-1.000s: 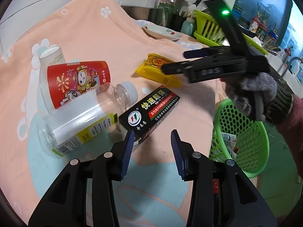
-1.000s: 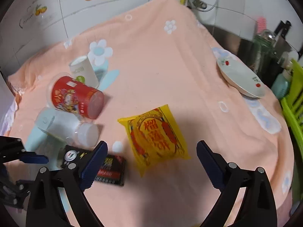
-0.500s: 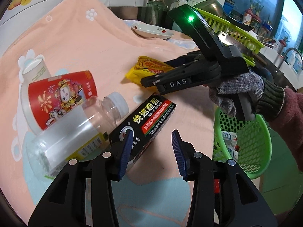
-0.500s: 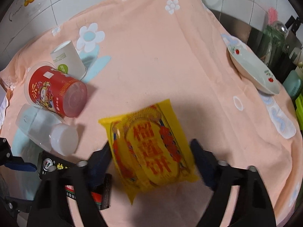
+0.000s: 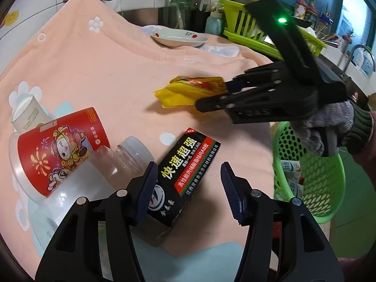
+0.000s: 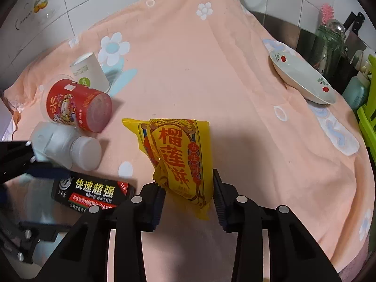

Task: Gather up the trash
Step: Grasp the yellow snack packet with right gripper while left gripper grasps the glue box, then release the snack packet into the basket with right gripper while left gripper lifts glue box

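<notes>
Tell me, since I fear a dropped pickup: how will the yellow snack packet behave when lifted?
The yellow snack packet looks floppy: it already buckles between the closing right claw. Probably light, since thin film creases easily. Its glossy wrapper may slip.

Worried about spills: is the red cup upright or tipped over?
Tipped: the red cup lies on its side, base facing the camera, against the clear bottle.

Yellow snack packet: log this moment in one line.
right gripper: jaws closing on yellow snack packet | left gripper: jaws opening over black box | green basket: waiting
</notes>
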A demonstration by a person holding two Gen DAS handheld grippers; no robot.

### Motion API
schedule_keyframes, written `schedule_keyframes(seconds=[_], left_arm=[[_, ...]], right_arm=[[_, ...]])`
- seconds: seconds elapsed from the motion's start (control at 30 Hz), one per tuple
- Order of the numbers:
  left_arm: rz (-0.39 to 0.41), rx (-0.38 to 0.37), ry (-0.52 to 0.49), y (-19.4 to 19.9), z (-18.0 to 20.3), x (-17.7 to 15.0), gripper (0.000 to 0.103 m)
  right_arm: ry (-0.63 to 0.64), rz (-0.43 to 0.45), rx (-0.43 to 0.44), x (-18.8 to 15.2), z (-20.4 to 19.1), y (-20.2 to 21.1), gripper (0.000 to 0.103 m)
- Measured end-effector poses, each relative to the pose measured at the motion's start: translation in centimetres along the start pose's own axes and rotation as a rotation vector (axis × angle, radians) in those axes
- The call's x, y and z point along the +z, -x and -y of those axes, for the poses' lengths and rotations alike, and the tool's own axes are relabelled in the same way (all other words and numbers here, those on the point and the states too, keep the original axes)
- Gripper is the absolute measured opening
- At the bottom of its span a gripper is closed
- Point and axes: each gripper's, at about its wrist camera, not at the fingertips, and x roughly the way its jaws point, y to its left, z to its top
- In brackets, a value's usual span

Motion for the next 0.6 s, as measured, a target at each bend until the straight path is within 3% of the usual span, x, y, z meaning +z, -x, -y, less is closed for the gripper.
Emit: schedule_keyframes(seconds=[0.6], left_arm=[[-0.053,0.009,-0.066,-2.3,0.4,1.1,0.062]], right_arm=[[-0.063,0.071,0.003,-4.1,0.7,5.5,0.035]])
